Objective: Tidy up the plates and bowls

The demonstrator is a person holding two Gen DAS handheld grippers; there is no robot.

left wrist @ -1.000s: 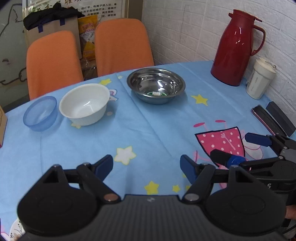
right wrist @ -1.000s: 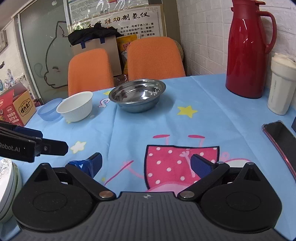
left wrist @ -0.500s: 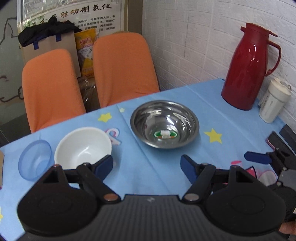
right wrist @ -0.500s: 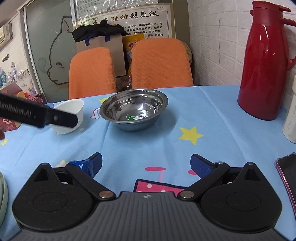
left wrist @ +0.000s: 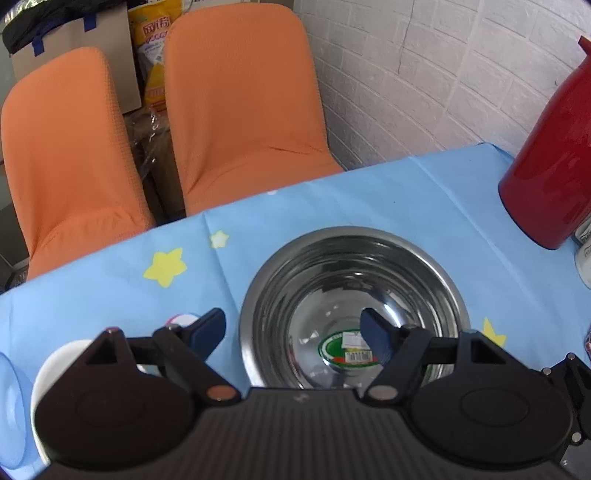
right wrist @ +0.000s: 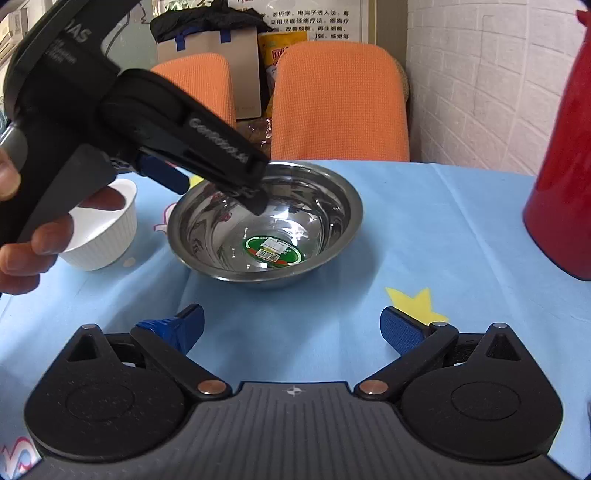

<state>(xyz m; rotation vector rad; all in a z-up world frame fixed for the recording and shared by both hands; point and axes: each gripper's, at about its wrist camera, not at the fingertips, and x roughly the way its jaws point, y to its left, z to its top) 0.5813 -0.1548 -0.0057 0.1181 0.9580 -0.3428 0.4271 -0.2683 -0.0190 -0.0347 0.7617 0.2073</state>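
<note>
Jaws wide on both: left gripper (left wrist: 293,334) straddles near-left rim of steel bowl (left wrist: 354,306) at frame centre, one finger inside, one outside, nothing clamped. Right gripper (right wrist: 291,326) wide, low in frame, above blue tabletop (right wrist: 424,229), short of bowl. White bowl (right wrist: 105,229) just left of steel bowl. Red thermos (right wrist: 565,166) at right edge.

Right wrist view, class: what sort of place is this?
Probably an office break room or meeting corner: orange chairs at a table with a cartoon tablecloth, a printed wall notice and a cardboard box behind.
</note>
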